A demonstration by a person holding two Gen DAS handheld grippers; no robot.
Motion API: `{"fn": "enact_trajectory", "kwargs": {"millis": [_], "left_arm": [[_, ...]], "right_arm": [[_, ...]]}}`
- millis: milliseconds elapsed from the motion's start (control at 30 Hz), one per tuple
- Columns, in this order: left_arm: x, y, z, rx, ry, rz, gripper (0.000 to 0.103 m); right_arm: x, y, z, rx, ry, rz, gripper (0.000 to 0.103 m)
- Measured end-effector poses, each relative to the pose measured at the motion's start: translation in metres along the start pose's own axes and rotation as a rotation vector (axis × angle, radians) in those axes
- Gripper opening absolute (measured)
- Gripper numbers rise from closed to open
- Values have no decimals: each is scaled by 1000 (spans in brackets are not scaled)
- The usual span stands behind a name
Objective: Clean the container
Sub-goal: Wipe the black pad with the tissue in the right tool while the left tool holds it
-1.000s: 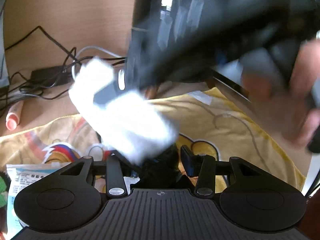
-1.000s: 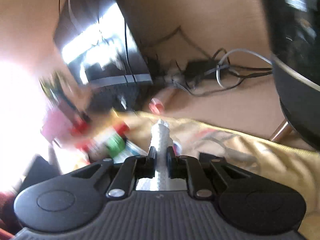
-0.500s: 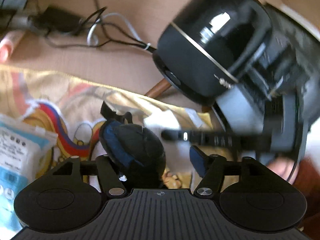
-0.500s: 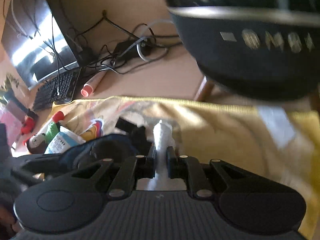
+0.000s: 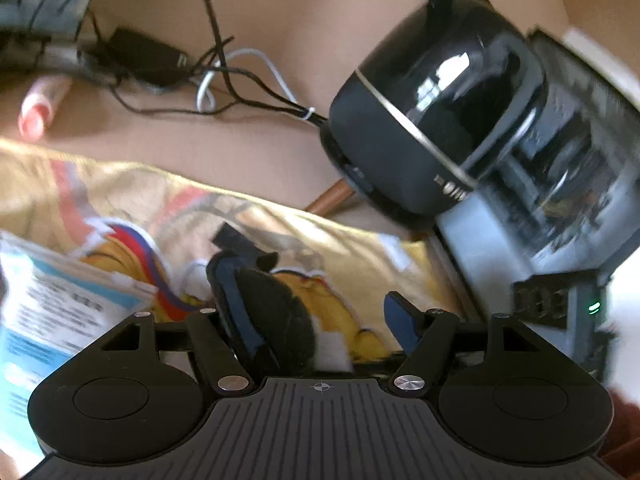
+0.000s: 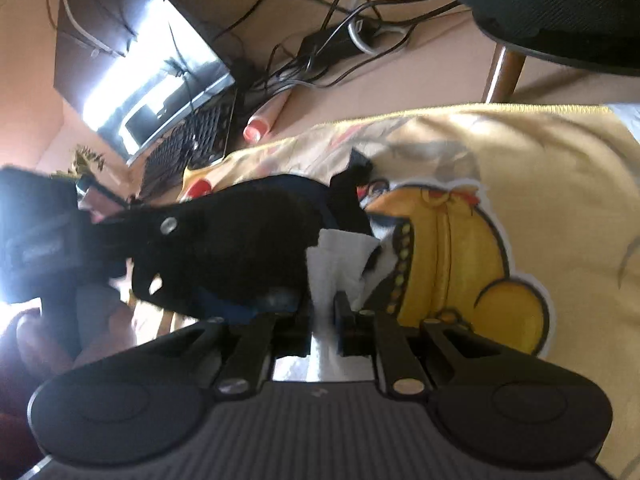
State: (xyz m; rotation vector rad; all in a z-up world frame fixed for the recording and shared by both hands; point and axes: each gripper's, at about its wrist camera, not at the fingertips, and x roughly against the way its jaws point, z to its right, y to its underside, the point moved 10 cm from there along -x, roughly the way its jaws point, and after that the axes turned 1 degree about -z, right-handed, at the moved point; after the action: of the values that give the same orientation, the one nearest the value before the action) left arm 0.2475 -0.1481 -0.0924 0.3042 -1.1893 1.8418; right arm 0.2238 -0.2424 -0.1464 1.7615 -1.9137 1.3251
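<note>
A small black and blue case (image 5: 264, 312), the container, rests against the left finger of my left gripper (image 5: 316, 312), whose jaws stand wide apart; I cannot tell if it is gripped. In the right wrist view the same case (image 6: 248, 248) lies on the yellow cartoon cloth (image 6: 540, 184), with the left gripper's black finger across it. My right gripper (image 6: 324, 308) is shut on a folded white tissue (image 6: 340, 264), whose tip touches the case's right edge.
A black rounded appliance (image 5: 432, 112) stands at the right on the tan table, with a dark box (image 5: 560, 208) beside it. Tangled cables and a power brick (image 5: 152, 60), a pink tube (image 5: 38, 108), a keyboard (image 6: 188, 148) and a blue-white packet (image 5: 52, 312) lie around.
The blurred right gripper and tissue that filled the left view have left it. The right gripper has come down and left, bringing the tissue against the case. The left gripper has stayed beside the case.
</note>
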Motion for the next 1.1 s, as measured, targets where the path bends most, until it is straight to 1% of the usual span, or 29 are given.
{"fn": "enact_trajectory", "kwargs": {"millis": [67,167,267,300,333,433,500,533,600,667,733,800,867,900,933,1000,1067,1100], "left_arm": [[-1,4,6,-101,-35,-21,72],[-3,10,19,-222,-59,-46,71],[-4,16,37,-340,-71,-43,71],[-5,20,44,-389,-70,-42,71],[-6,26,53,-444,-59,-49,71],[-12,47,75,-589,-24,-92,71],[-17,62,80,-655,-32,-125,71],[-19,67,80,-666,-40,-139,73],[-22,74,76,-656,-54,-156,72],[-24,75,70,-638,-83,-162,74],[-21,74,66,-628,-107,-154,78],[-15,71,65,-621,-126,-144,80],[-5,71,66,-605,-114,-145,92],[1,72,67,-596,-104,-148,94],[5,75,68,-584,-94,-158,94],[10,83,66,-545,-75,-188,94],[13,91,63,-495,-59,-222,94],[14,94,60,-471,-60,-238,94]], "right_arm": [[7,3,4,-14,15,10,12],[27,0,19,-65,50,56,12],[49,-4,35,-103,97,107,12],[55,-5,39,-111,110,118,15],[62,-5,45,-121,132,131,16],[73,-4,56,-129,180,149,16],[80,-2,59,-124,195,158,15],[84,-1,59,-119,198,163,12],[89,-1,58,-108,198,170,12],[93,-4,56,-88,209,179,12],[97,-9,52,-58,229,191,12],[105,-18,47,-18,263,222,12],[116,-29,37,12,269,261,12],[121,-36,29,17,244,282,12],[122,-42,20,19,206,291,12],[116,-50,-2,24,107,292,12],[91,-45,-29,48,3,239,12],[77,-39,-39,68,-18,199,12]]}}
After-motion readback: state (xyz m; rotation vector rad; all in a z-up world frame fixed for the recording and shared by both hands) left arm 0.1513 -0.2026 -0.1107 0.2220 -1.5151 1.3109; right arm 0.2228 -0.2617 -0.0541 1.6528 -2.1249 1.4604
